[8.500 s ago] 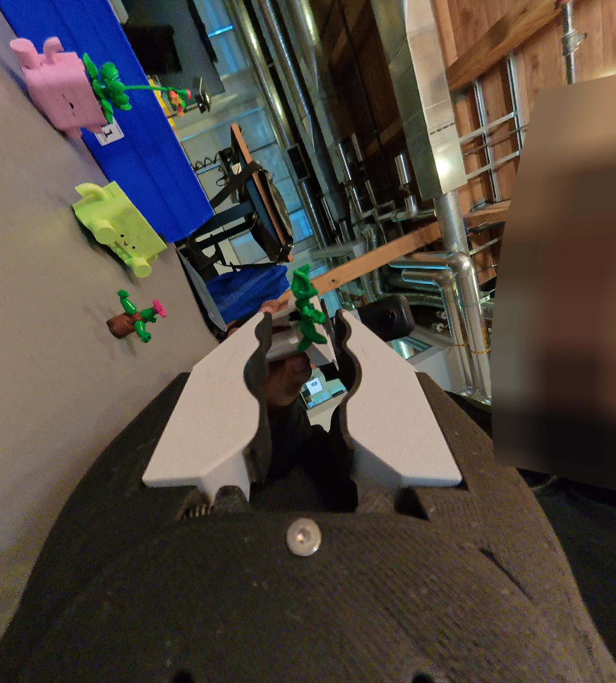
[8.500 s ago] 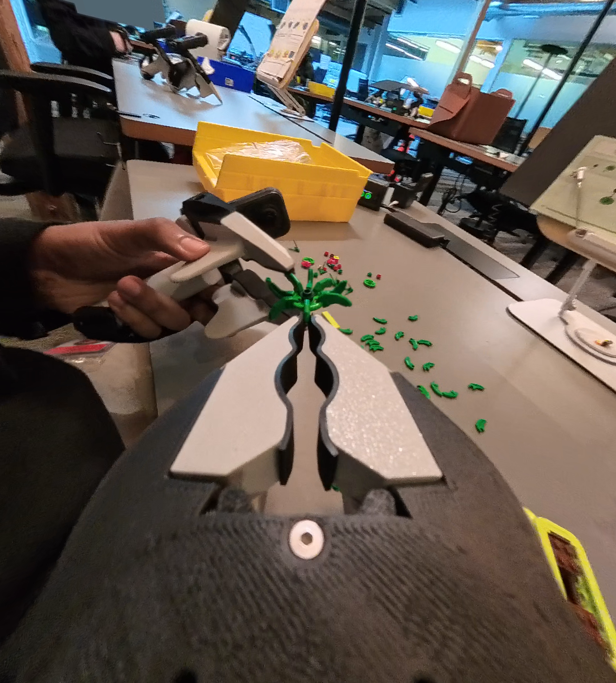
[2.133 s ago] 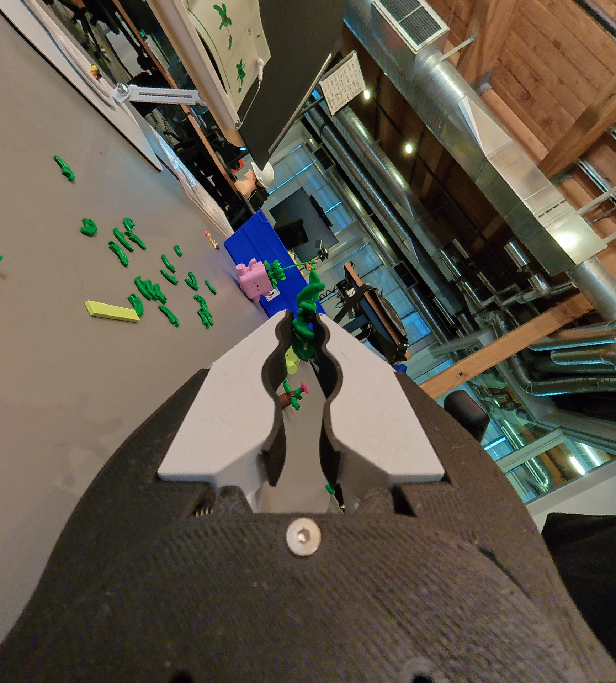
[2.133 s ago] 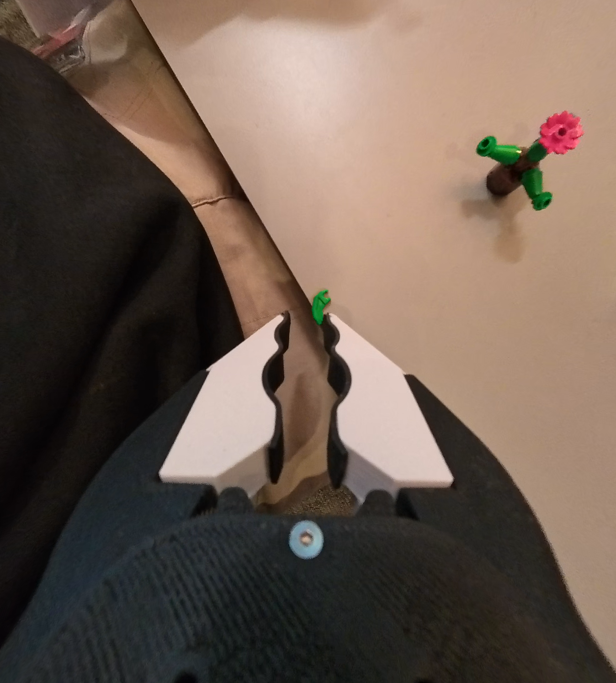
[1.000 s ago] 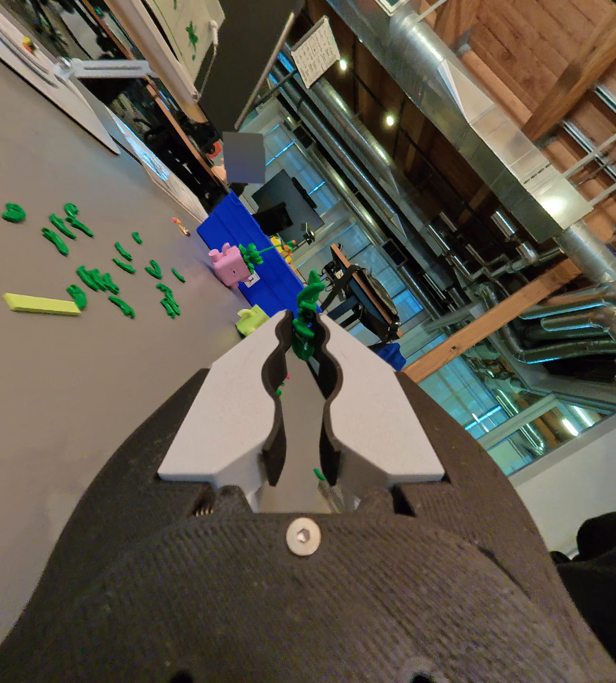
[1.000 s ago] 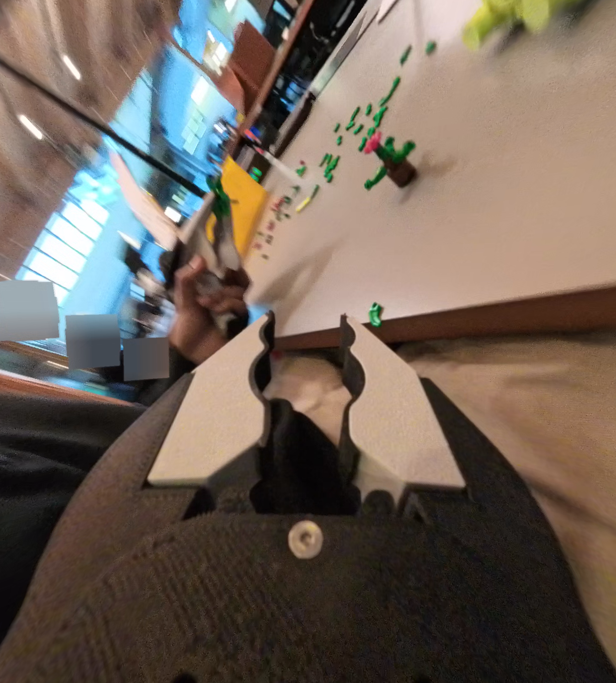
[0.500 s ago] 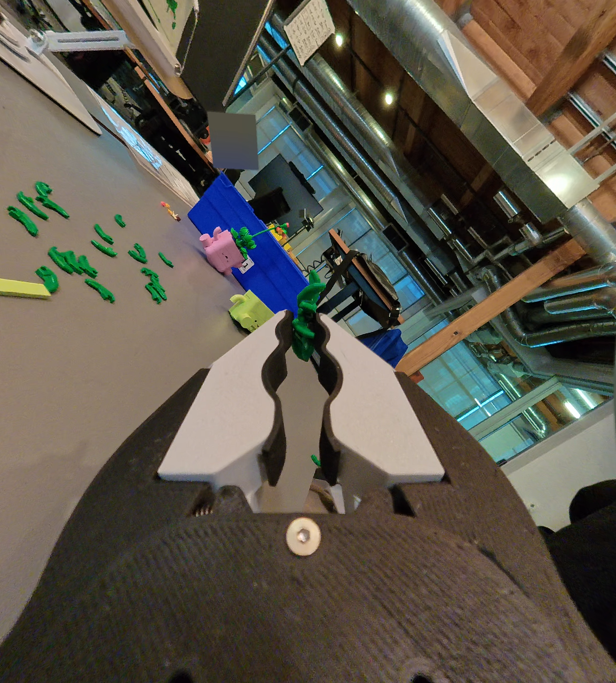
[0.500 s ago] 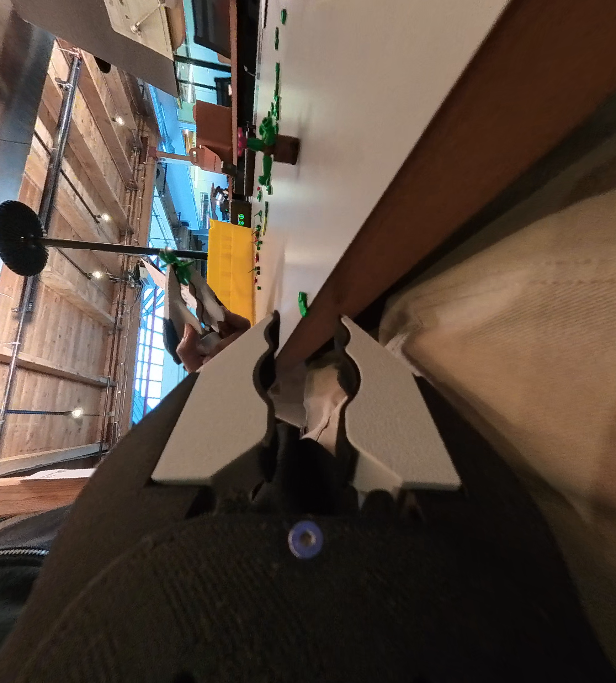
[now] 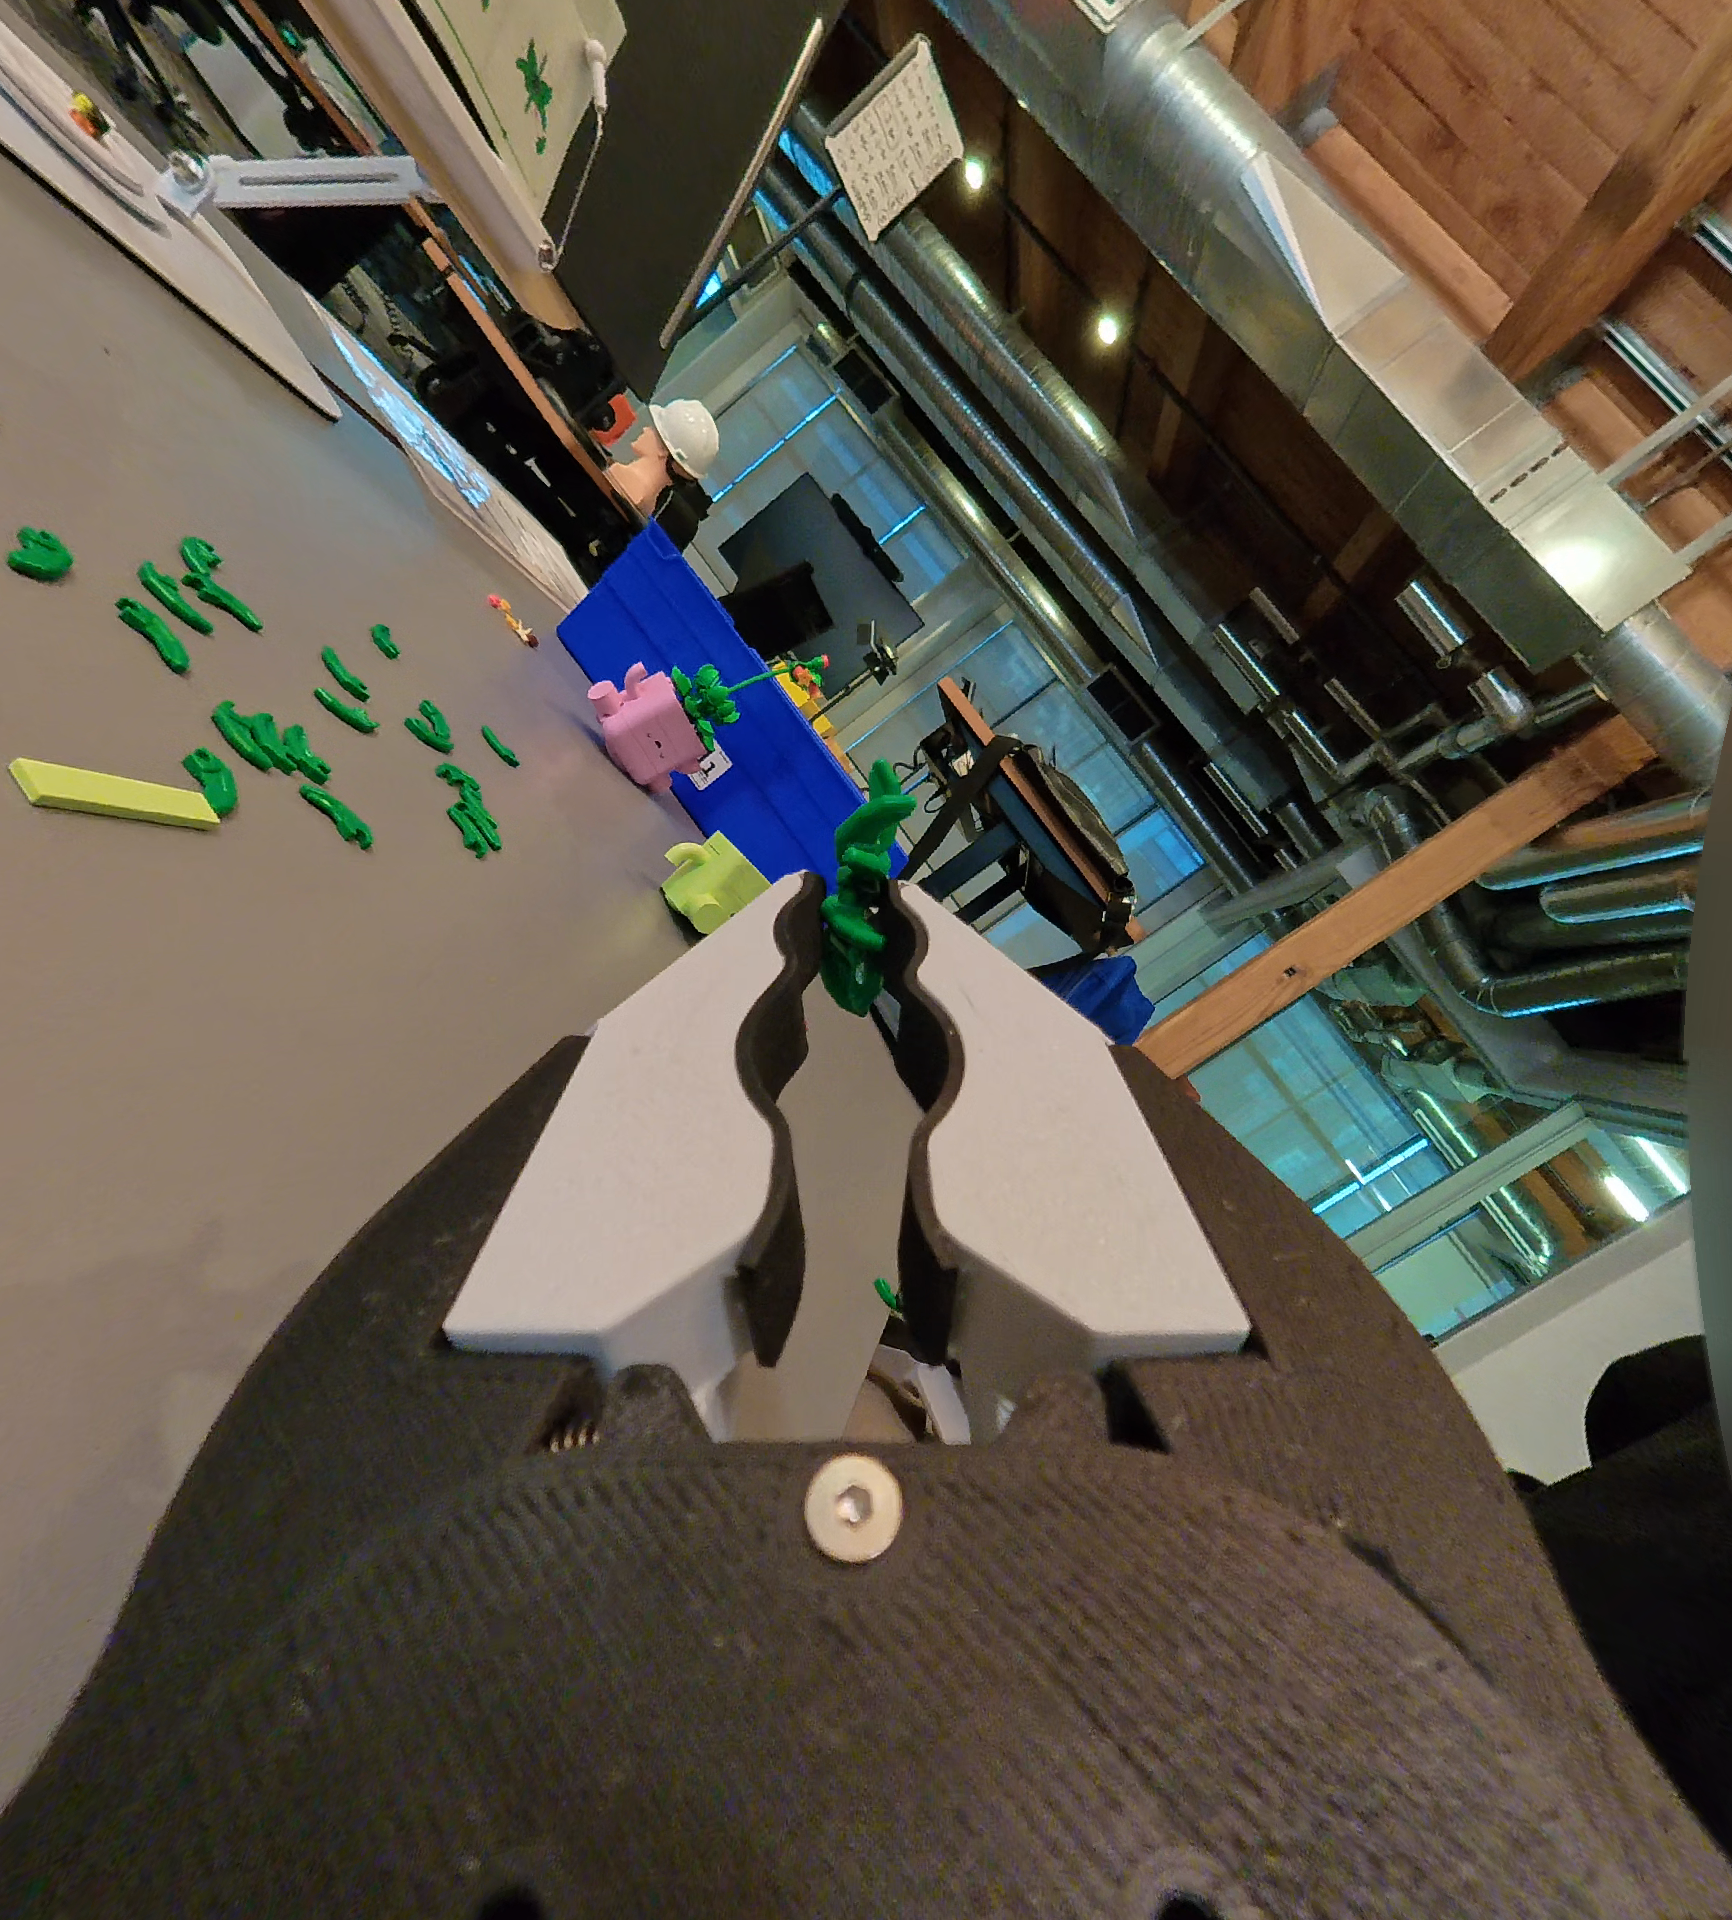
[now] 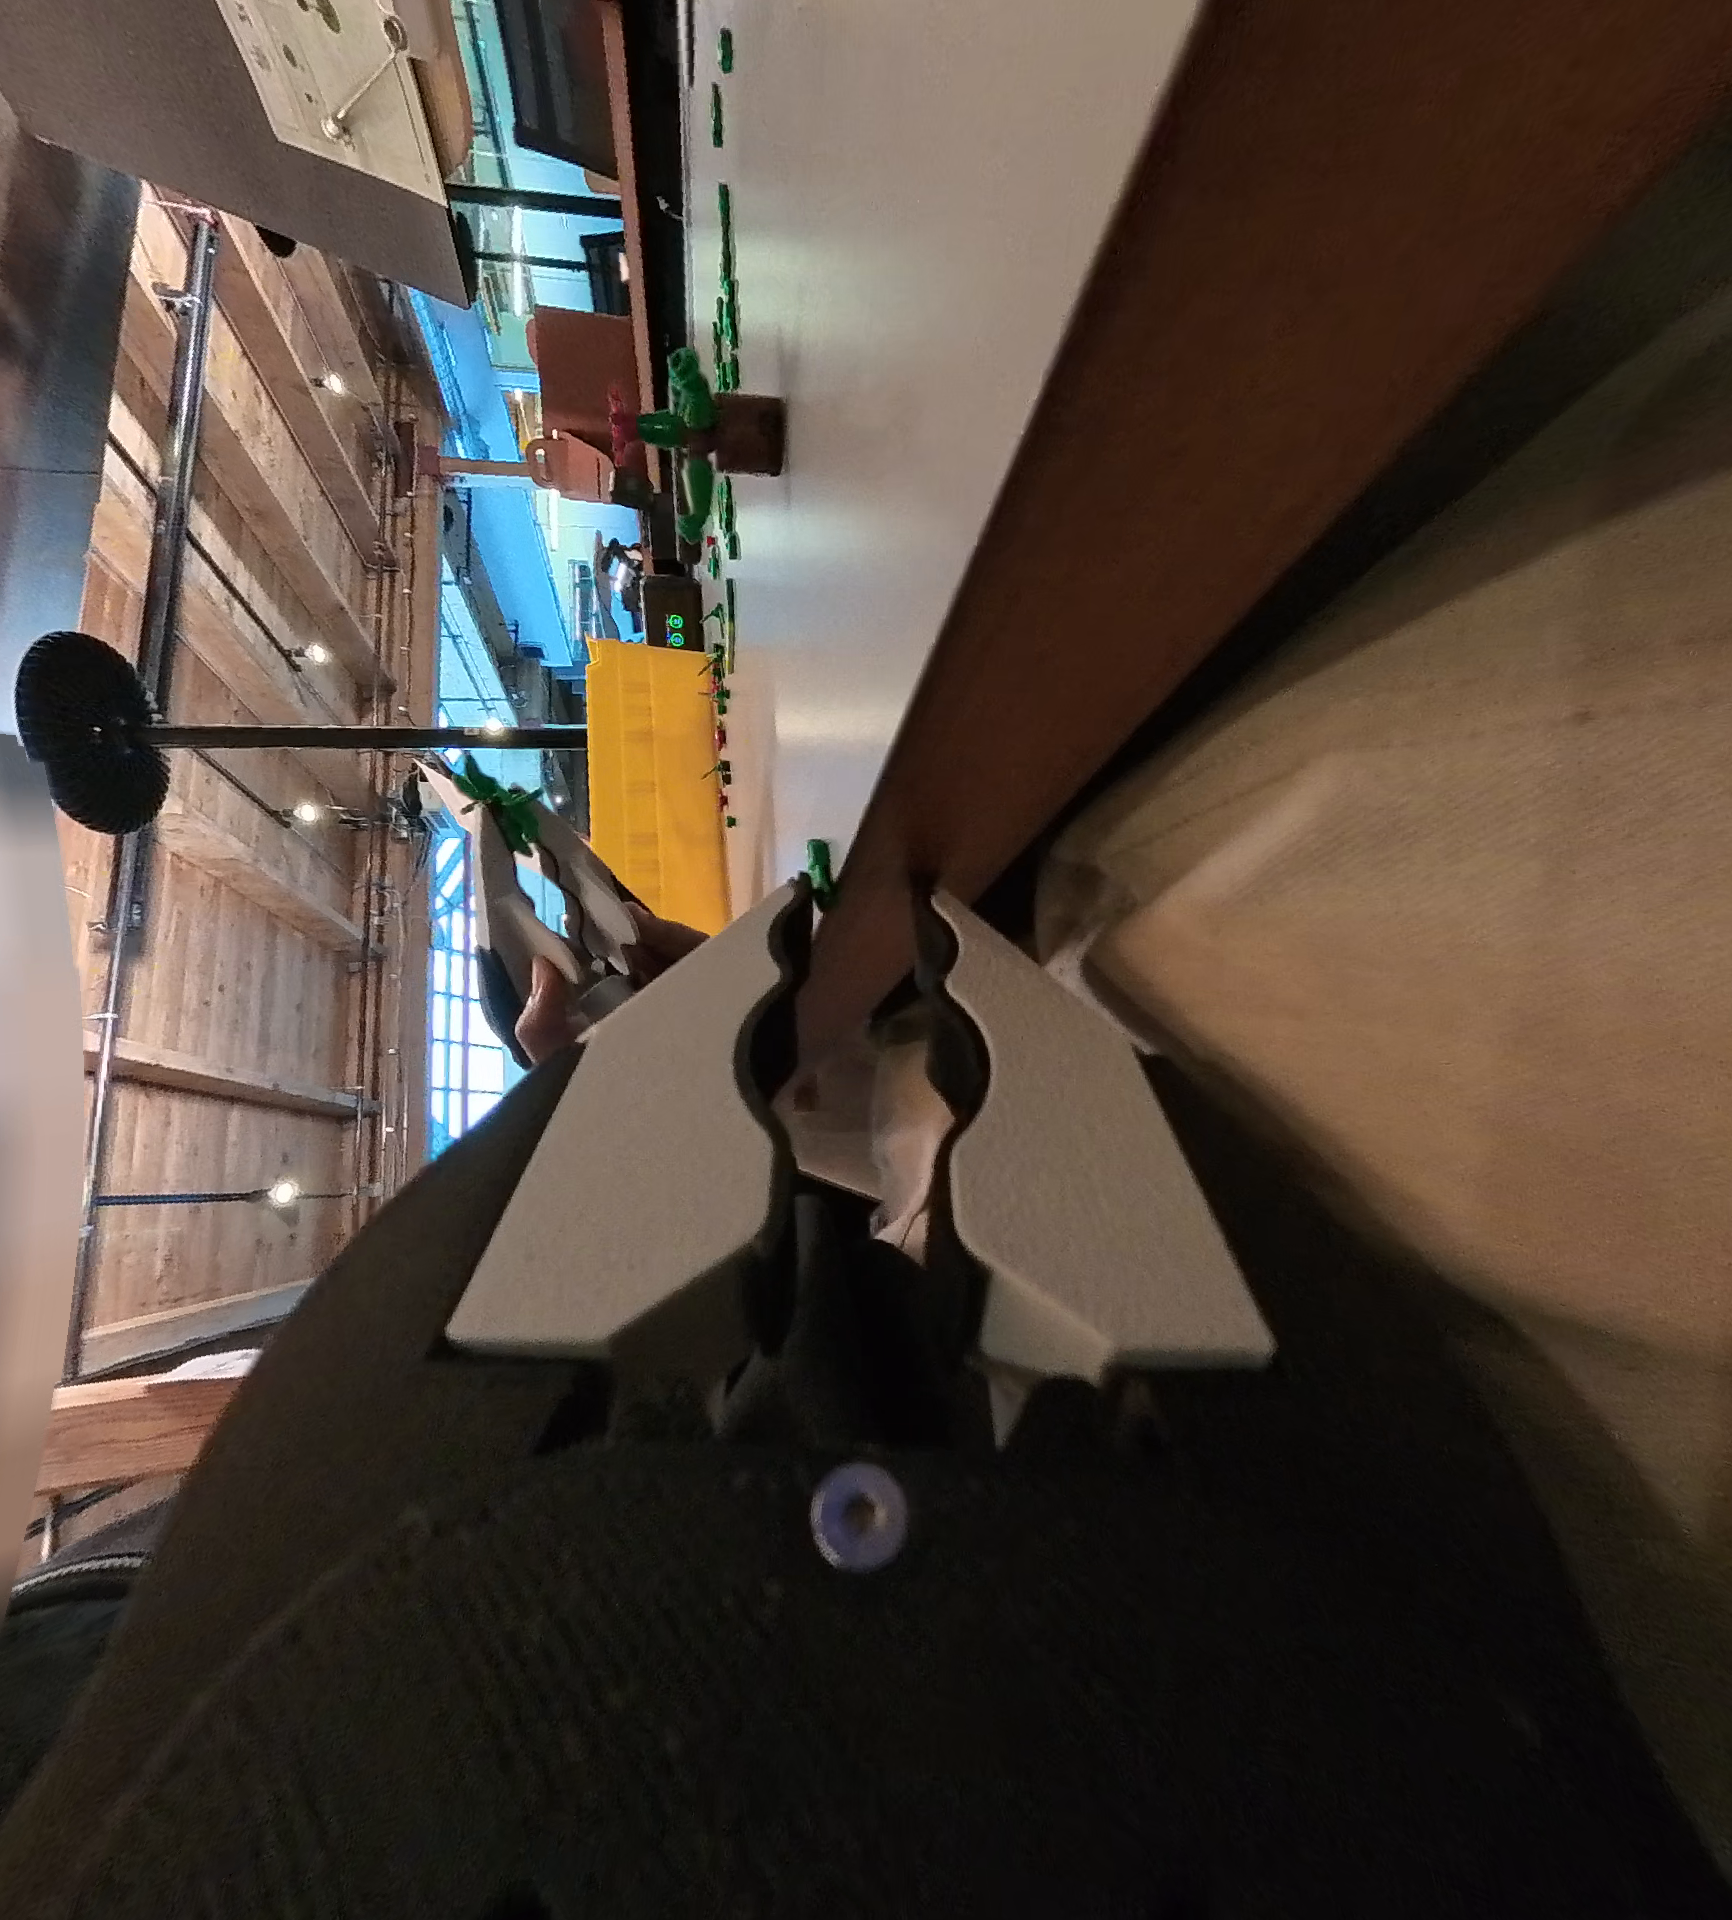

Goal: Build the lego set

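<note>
My left gripper (image 9: 857,894) is shut on a green leafy plant stem (image 9: 867,831) and holds it in the air above the grey table (image 9: 114,1039). It also shows in the right wrist view (image 10: 529,873), with the plant (image 10: 498,800) in a hand. My right gripper (image 10: 862,899) is rolled sideways at the table's front edge (image 10: 1101,623), open with a narrow gap and nothing in it. A small green leaf piece (image 10: 818,860) lies on the table edge just past its left fingertip.
Several loose green leaf pieces (image 9: 259,738) and a lime flat tile (image 9: 114,795) lie on the table. A pink block with a plant (image 9: 649,727), a lime block (image 9: 711,883) and a blue bin (image 9: 727,707) stand farther off. A brown pot with a cactus (image 10: 727,431) and a yellow bin (image 10: 654,769) show too. About 20 cm separates my left fingertips from my right.
The right gripper let go of the small leaf, turned sideways and dropped to the table's front edge; its jaws have narrowed in the last half second. The left gripper keeps the plant.
</note>
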A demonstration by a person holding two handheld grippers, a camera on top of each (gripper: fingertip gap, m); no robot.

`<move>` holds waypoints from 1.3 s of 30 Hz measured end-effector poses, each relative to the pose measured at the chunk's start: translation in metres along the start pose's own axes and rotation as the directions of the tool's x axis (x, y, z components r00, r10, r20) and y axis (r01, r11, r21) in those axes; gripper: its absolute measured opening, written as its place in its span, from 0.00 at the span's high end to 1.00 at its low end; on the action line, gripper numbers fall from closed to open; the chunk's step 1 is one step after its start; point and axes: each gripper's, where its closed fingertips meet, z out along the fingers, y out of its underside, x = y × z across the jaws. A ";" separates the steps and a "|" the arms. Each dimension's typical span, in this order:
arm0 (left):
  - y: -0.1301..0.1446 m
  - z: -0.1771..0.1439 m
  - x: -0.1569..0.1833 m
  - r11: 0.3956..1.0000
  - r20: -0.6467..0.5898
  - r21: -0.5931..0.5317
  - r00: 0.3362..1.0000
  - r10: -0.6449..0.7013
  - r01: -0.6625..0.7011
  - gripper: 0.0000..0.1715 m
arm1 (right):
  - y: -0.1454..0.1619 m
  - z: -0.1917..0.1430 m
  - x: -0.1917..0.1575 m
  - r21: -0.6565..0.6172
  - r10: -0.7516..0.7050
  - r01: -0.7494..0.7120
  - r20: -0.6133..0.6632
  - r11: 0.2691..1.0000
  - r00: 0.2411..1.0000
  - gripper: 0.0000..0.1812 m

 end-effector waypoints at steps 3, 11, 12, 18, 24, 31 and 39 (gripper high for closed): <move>0.001 0.000 0.000 1.000 -0.002 -0.003 1.000 -0.005 0.005 0.96 | 0.000 0.000 0.000 0.000 0.016 -0.016 0.007 1.000 1.000 0.90; 0.001 0.000 0.000 1.000 -0.003 -0.005 1.000 -0.009 0.009 0.96 | -0.001 -0.002 0.000 -0.004 0.058 -0.058 0.029 0.998 0.998 0.91; 0.001 0.000 0.000 1.000 -0.003 -0.005 1.000 -0.009 0.009 0.96 | -0.001 -0.002 0.000 -0.005 0.060 -0.060 0.032 0.998 0.998 0.91; 0.002 0.000 -0.001 1.000 -0.004 -0.009 1.000 -0.013 0.013 0.96 | -0.002 -0.004 -0.003 -0.001 0.061 -0.061 0.043 0.998 0.997 0.95; 0.003 0.001 -0.001 1.000 -0.007 -0.012 1.000 -0.019 0.019 0.96 | -0.003 -0.006 -0.005 0.006 0.061 -0.061 0.055 0.998 0.997 0.98; 0.004 0.001 -0.001 1.000 -0.007 -0.018 1.000 -0.019 0.019 0.96 | -0.003 -0.008 -0.008 0.006 0.049 -0.049 0.065 0.999 0.997 1.00; 0.031 0.013 0.011 0.984 -0.082 -0.151 0.991 -0.109 0.096 0.95 | -0.001 -0.008 -0.052 -0.076 -0.425 0.428 0.059 0.900 0.903 1.00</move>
